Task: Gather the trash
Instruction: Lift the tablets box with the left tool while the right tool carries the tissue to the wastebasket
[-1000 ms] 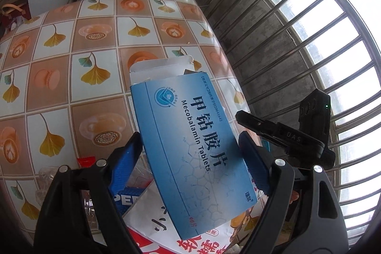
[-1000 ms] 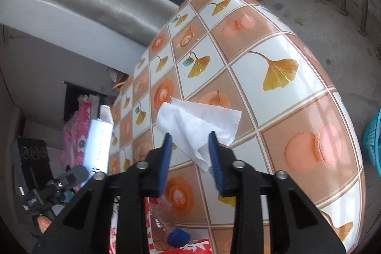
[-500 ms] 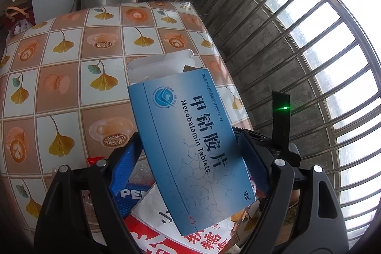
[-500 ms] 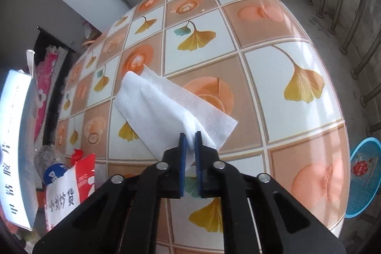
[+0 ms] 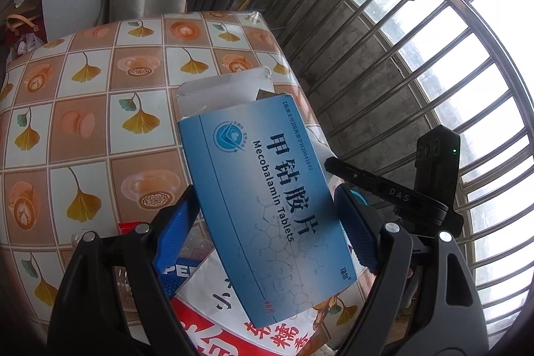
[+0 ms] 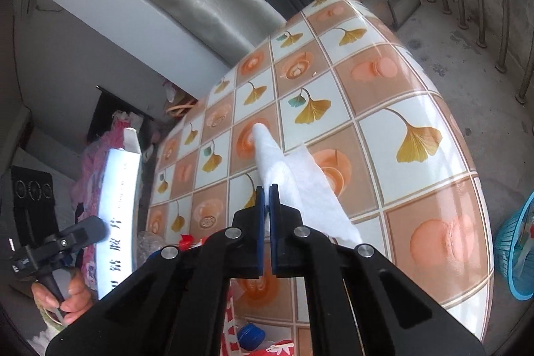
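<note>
left claw (image 5: 267, 229) clamped across the short sides of a blue box (image 5: 267, 206), pads (image 5: 175, 232) pressing both long edges. box held clear above the desk (image 5: 83, 122), near its right edge; long axis running away from the claw, tilted a little left at the top, opened white flap end farthest, printed face toward the camera. same box (image 6: 116, 206) seen edge-on at far left in the right wrist view, standing nearly upright off the desk's left edge, with a hand (image 6: 63, 296) on the handle below.

right claw (image 6: 267, 192) clenched on a white tissue (image 6: 293, 182), pads meeting on a fold of it. tissue lifted into a narrow peak, tip pointing away toward the desk's far left corner, long axis slanting from that tip down to the right past the claw; lower corner trailing over the desk (image 6: 417, 189) toward its near edge.

beneath the box by the desk's near edge: a red-and-white bag (image 5: 213, 332) and a clear bottle (image 5: 126, 286). teal basket (image 6: 517, 252) on the floor beyond the desk's right edge.
</note>
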{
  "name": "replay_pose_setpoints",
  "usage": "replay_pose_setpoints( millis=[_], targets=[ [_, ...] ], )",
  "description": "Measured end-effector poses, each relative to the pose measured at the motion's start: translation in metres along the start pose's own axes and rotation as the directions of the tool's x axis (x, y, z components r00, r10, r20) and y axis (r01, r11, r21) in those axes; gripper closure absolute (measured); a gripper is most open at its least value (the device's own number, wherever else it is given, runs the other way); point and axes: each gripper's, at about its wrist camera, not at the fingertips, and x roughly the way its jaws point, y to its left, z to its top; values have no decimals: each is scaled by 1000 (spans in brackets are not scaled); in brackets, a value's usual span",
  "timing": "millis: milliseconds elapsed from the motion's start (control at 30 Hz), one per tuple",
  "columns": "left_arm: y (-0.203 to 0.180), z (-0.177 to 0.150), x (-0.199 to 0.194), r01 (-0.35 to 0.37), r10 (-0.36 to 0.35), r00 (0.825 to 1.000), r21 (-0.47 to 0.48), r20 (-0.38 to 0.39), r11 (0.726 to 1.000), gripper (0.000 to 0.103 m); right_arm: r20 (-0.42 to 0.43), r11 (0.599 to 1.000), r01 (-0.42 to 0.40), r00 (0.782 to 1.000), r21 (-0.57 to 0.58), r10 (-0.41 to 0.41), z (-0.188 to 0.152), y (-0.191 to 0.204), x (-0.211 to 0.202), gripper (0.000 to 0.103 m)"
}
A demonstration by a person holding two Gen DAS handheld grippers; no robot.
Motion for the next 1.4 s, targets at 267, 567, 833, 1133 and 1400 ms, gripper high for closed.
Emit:
replay_pose_setpoints(
  millis=[267,567,833,1133,1400],
  targets=[
    [-19,-2,-16,23,-25,999,37,40,999,25,92,998,-70,993,-3,70,3,10,-50,100],
    [-42,-12,-36,54,-60,995,74,82,996,25,151,993,-120,981,-1,119,-8,10,-94,100],
    [-63,-25,-50,72,-84,991,111,106,991,25,187,990,-142,973,7,138,-22,7,-123,100],
    [-86,-41,-55,91,-108,987,140,118,986,25,225,988,-155,963,19,147,-39,-4,-154,100],
    [-118,-64,-45,128,-146,985,168,97,977,25,268,988,-144,955,53,125,-64,-30,-191,100]
  ],
)
